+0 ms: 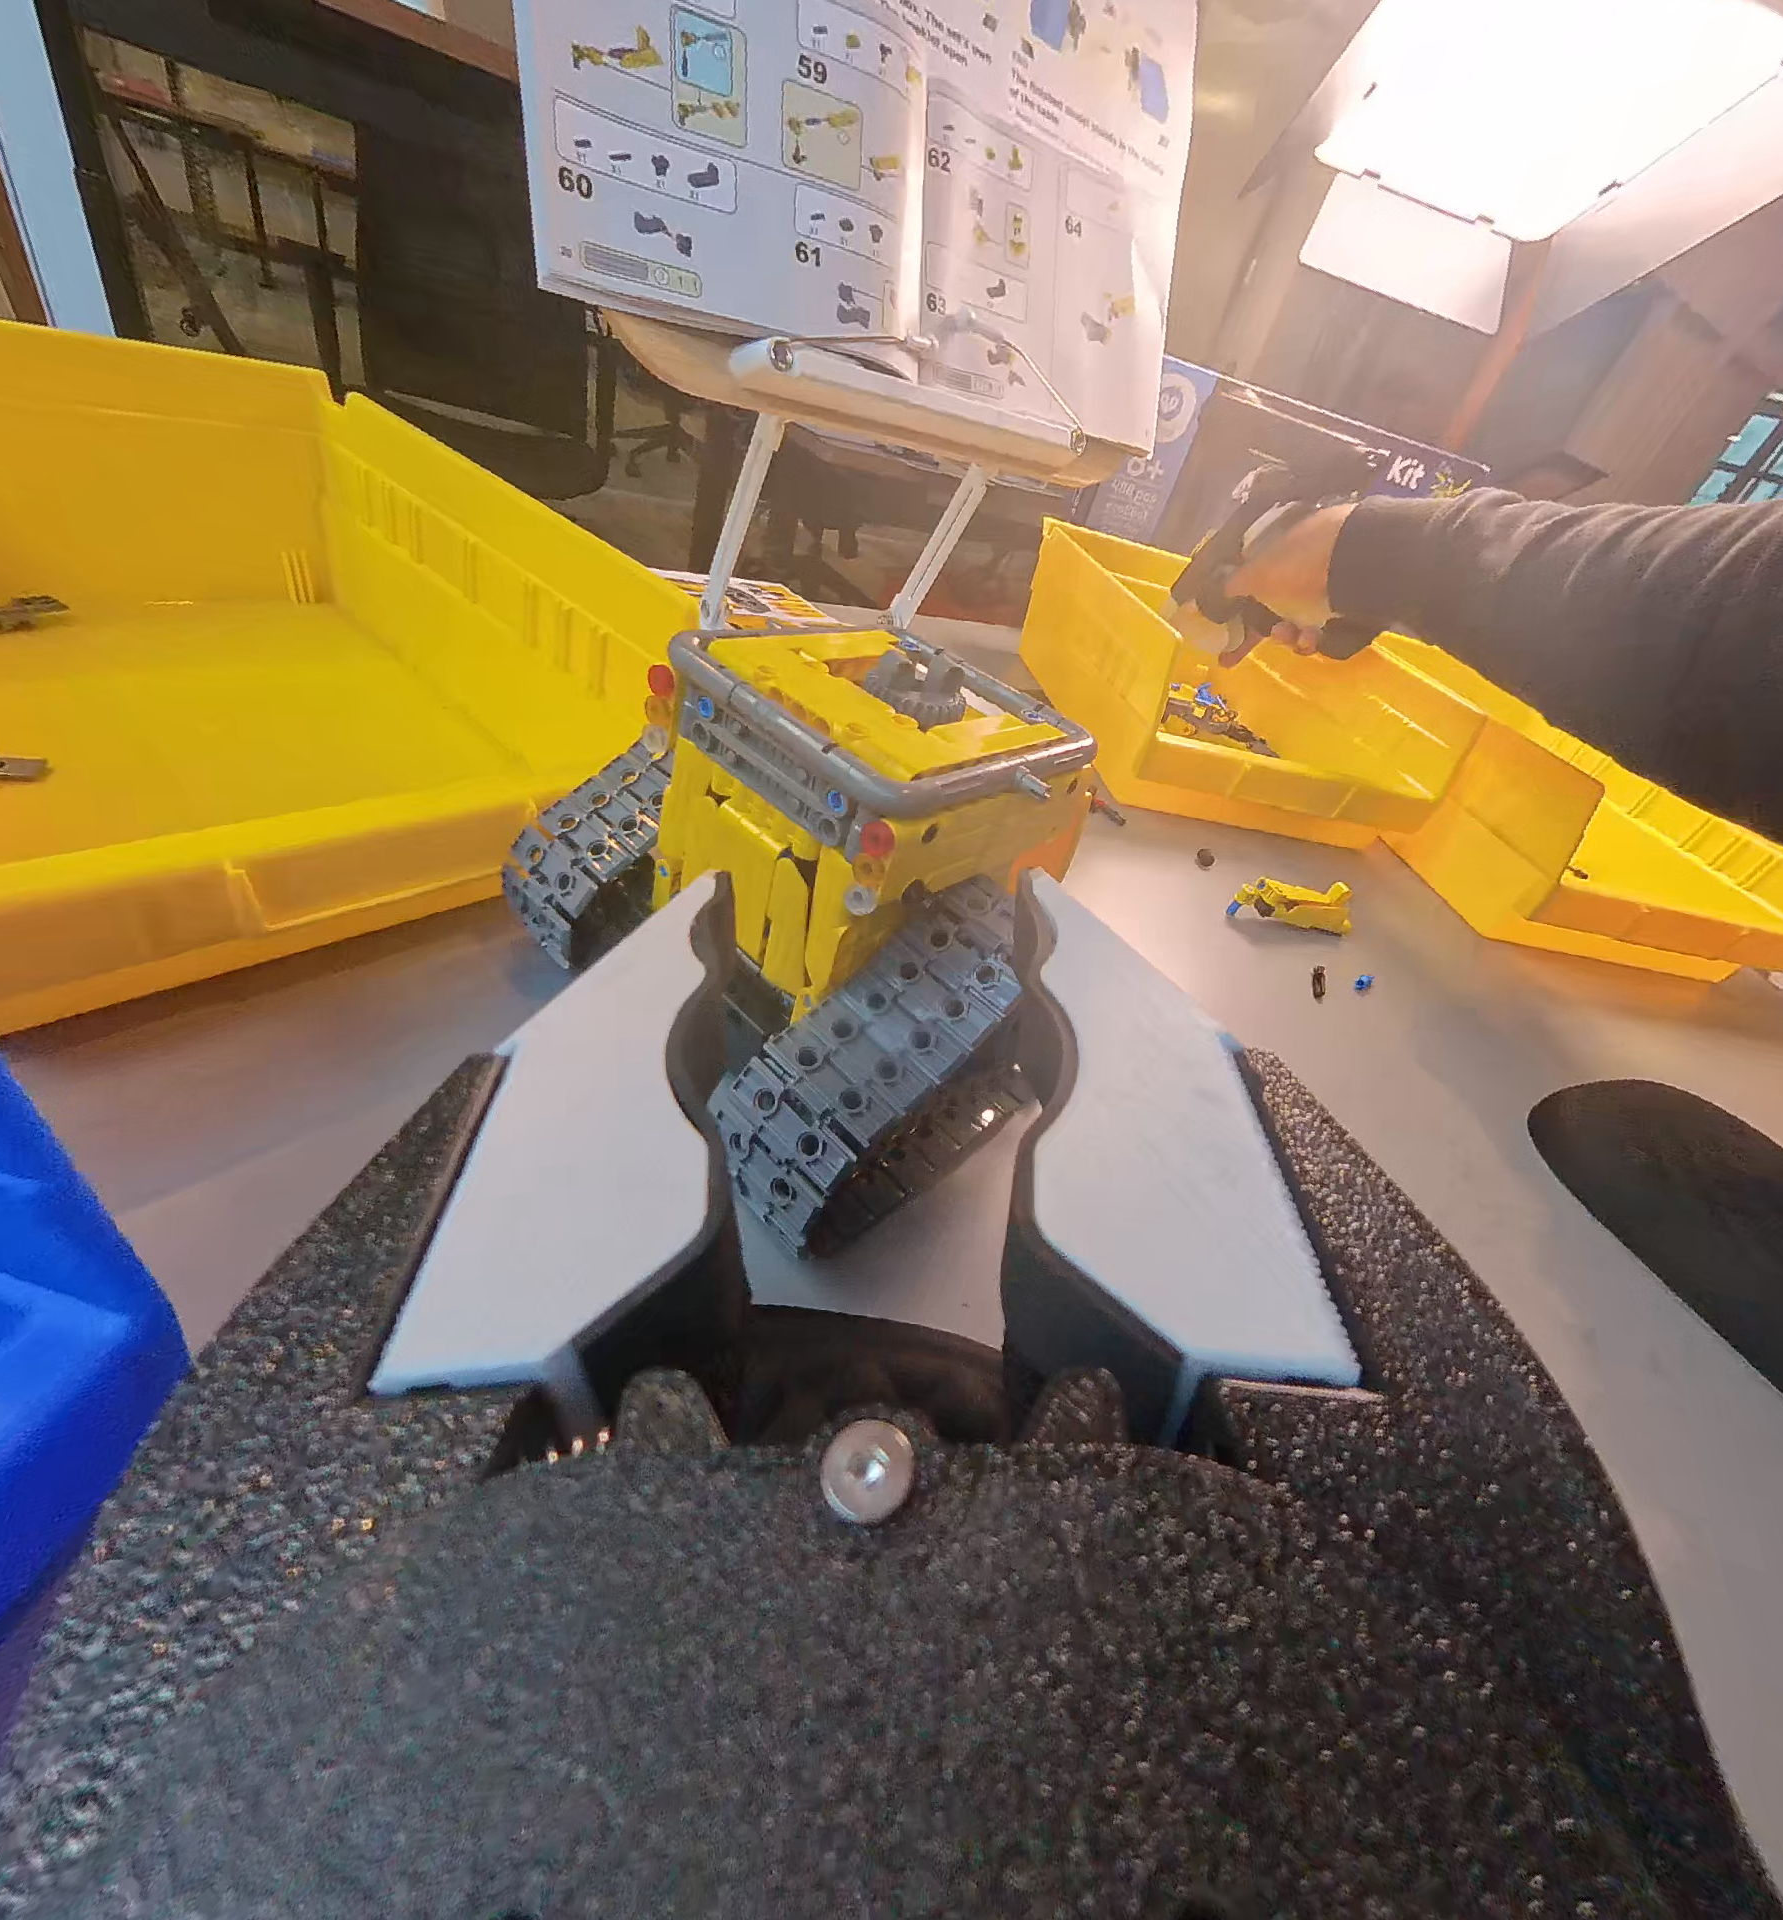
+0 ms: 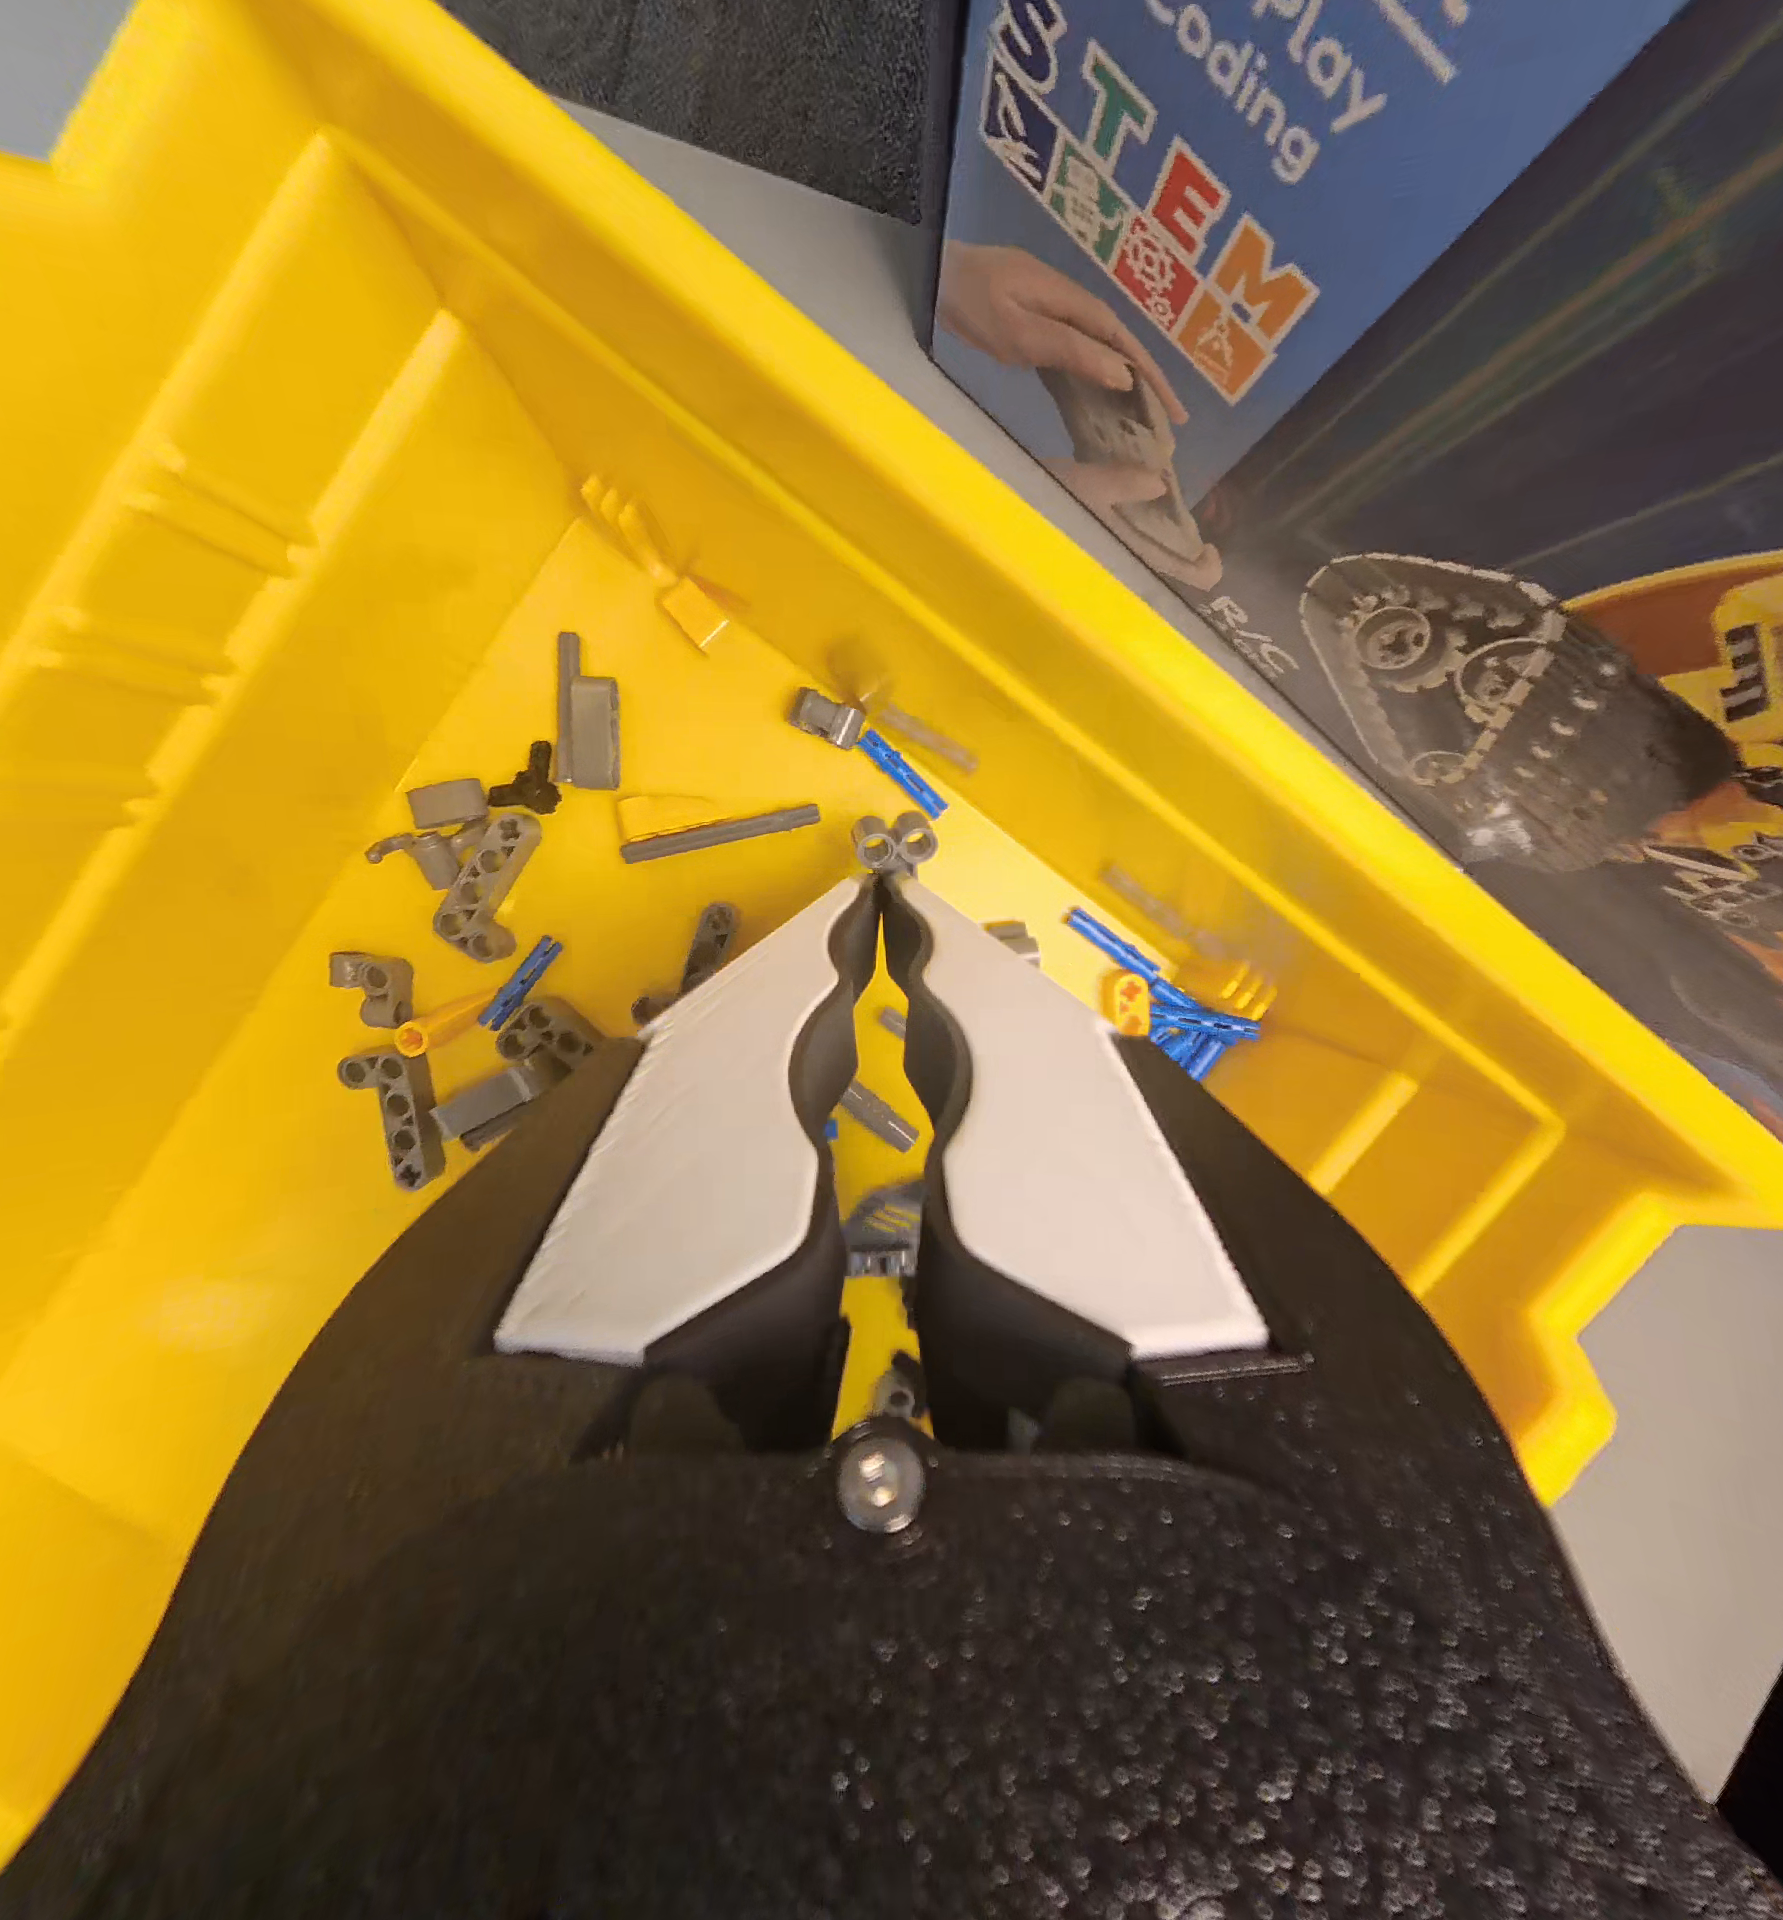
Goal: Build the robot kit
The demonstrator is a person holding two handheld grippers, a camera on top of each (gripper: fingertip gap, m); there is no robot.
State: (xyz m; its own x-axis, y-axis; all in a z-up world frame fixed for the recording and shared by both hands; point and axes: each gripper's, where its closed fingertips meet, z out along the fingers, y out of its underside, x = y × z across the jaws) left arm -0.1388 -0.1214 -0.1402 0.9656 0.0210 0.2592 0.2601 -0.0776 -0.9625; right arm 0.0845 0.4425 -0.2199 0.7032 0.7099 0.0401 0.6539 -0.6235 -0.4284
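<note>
My left gripper [image 1: 871,883] is closed around the lower body and near grey track of a yellow tracked vehicle model [image 1: 866,790]. The model sits tilted between the white fingers [image 1: 596,1143] over the grey table [image 1: 1386,1039]. My right gripper [image 2: 882,881] is down inside a yellow bin [image 2: 866,499] of loose parts. Its fingertips meet on the lower edge of a small grey two-hole connector [image 2: 897,840]. The left wrist view shows that gripper [image 1: 1230,608] far off, in a hand with a dark sleeve [image 1: 1593,623], over the right yellow bin [image 1: 1282,727].
Loose grey, blue and yellow parts [image 2: 471,883] lie across the bin floor. A kit box [image 2: 1386,520] stands behind the bin. An instruction booklet on a stand [image 1: 845,208] is behind the model. A large yellow bin [image 1: 191,675] lies left, a blue bin [image 1: 14,1299] at near left, and a small yellow sub-assembly [image 1: 1292,904] on the table. The tips of one gripper are about 60 cm away from the tips of the other.
</note>
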